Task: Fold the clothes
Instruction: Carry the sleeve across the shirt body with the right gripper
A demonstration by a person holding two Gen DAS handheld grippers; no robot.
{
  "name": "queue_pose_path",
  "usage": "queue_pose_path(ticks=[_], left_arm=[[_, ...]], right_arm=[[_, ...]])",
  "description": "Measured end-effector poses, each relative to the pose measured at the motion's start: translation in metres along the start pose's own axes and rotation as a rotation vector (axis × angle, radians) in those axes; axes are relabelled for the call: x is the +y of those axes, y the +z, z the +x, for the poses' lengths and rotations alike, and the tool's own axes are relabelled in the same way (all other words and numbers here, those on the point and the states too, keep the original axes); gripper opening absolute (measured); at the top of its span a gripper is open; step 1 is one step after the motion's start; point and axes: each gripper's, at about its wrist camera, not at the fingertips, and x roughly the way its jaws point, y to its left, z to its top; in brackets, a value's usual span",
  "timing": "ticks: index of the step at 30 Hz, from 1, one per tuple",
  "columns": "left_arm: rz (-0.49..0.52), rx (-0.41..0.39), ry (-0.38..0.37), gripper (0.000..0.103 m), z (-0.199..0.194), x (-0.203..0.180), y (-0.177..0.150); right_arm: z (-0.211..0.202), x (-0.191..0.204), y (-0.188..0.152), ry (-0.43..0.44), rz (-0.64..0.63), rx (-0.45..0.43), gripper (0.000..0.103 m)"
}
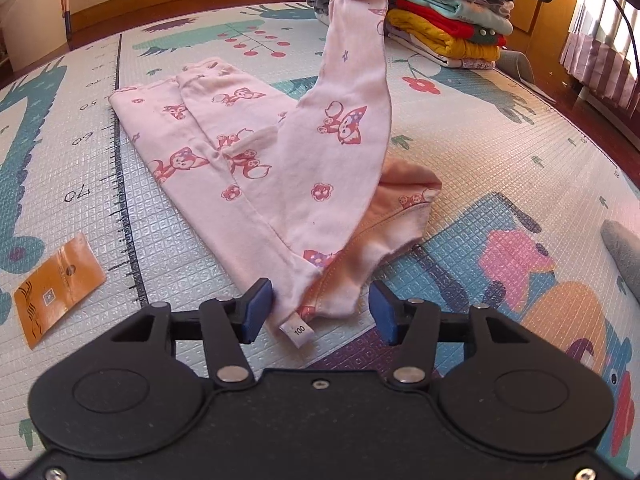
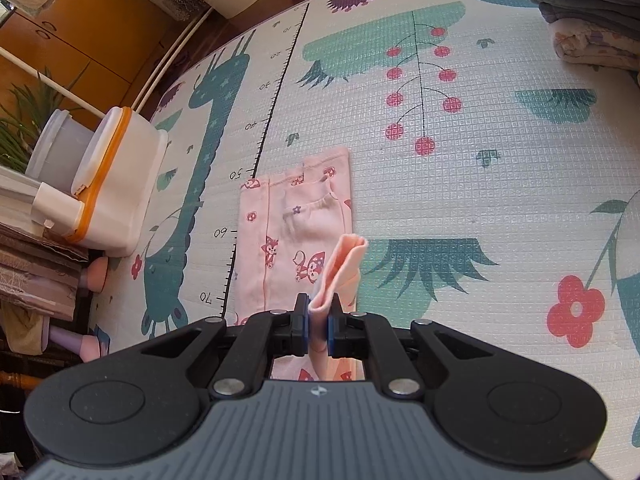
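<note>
- Two views. Left wrist: the left gripper (image 1: 320, 306) gapes wide, holding nothing, straddling the waistband of the soft pink fox-print cotton trousers (image 1: 224, 152) on the embossed foam play mat (image 1: 500, 152) — one leg rises toward one o'clock.
- Right wrist: the right gripper (image 2: 319, 322) is clamped on that leg's doubled cuff — likely to fold it over.

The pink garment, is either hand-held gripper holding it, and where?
The right hand-held gripper is shut on the pink garment, pinching a lifted sleeve's bunched cuff. The left hand-held gripper is open at the edge with the size tag, holding nothing.
</note>
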Motion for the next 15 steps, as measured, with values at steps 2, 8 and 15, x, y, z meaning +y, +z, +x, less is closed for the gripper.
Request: queue_pose_path(ticks=[2,8,15], left_arm=[[-0.011,-0.001,-0.005,0.054,0.000,0.001,0.000],[-0.039,-0.004,-0.017,0.058,-0.001,0.002,-0.001],[-0.050,-0.006,-0.020,0.060,-0.002,0.001,-0.002]], right_arm=[[0.008,0.010,0.005,-0.010,-0.015,0.012,0.011],[0.035,0.036,0.023,-0.032,-0.035,0.046,0.011],[0.073,0.058,0.045,-0.050,-0.023,0.072,0.011]])
